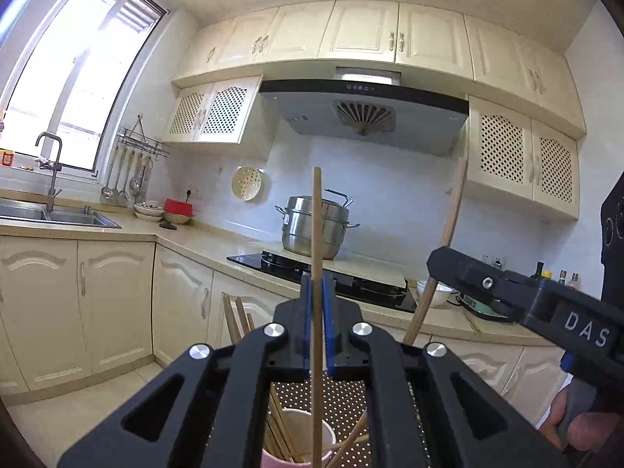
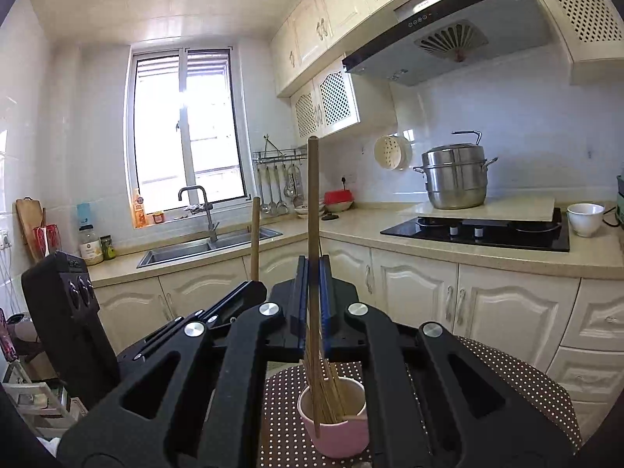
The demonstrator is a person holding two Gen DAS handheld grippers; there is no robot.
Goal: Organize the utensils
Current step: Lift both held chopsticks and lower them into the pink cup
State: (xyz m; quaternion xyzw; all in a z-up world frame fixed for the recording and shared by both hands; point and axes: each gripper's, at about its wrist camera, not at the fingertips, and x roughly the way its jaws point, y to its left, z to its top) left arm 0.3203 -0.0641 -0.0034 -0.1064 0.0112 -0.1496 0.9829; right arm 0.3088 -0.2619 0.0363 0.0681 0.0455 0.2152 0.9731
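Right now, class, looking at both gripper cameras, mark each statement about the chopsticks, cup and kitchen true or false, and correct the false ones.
1. The left gripper is shut on a chopstick. True.
2. The right gripper is open and holds nothing. False: its fingers are closed on a chopstick.
3. The pink cup already has chopsticks standing in it. True.
4. The cup stands on the stove. False: it sits on a dotted brown surface.
5. A steel pot sits behind the stove. True.
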